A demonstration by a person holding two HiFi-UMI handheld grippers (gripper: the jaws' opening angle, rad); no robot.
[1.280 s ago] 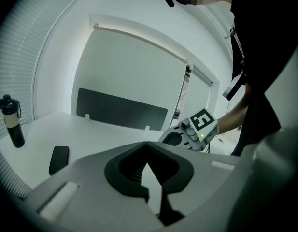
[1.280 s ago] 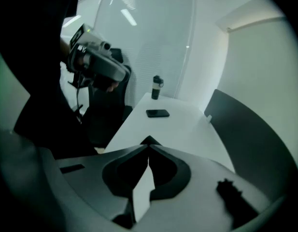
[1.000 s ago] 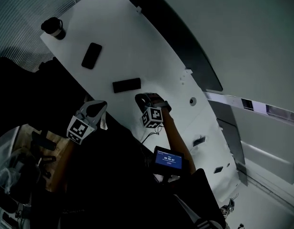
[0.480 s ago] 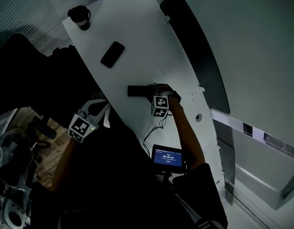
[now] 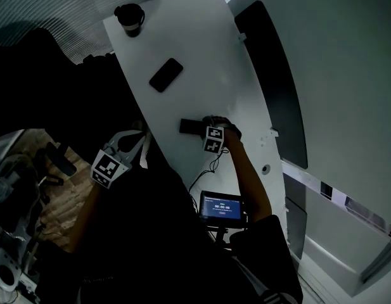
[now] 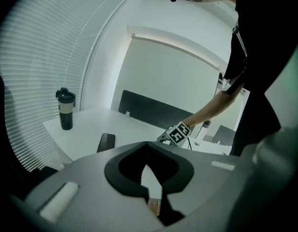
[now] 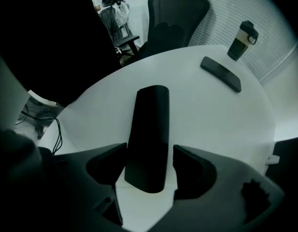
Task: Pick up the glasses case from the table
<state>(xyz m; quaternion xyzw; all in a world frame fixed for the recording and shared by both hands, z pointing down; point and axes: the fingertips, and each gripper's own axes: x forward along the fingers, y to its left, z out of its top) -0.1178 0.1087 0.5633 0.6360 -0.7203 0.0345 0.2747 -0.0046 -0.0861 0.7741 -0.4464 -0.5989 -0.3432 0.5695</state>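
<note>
Head view: right gripper covers part of glasses case. Long axis runs straight out between its opening jaws, untouched; left gripper clenched.

Nothing can be read with certainty. The small screen near the person's right forearm shows a pale heading and a row of characters on blue, but they are too small to make out. The left marker cube and the right marker cube carry only black-and-white square codes, not letters or numbers
</note>
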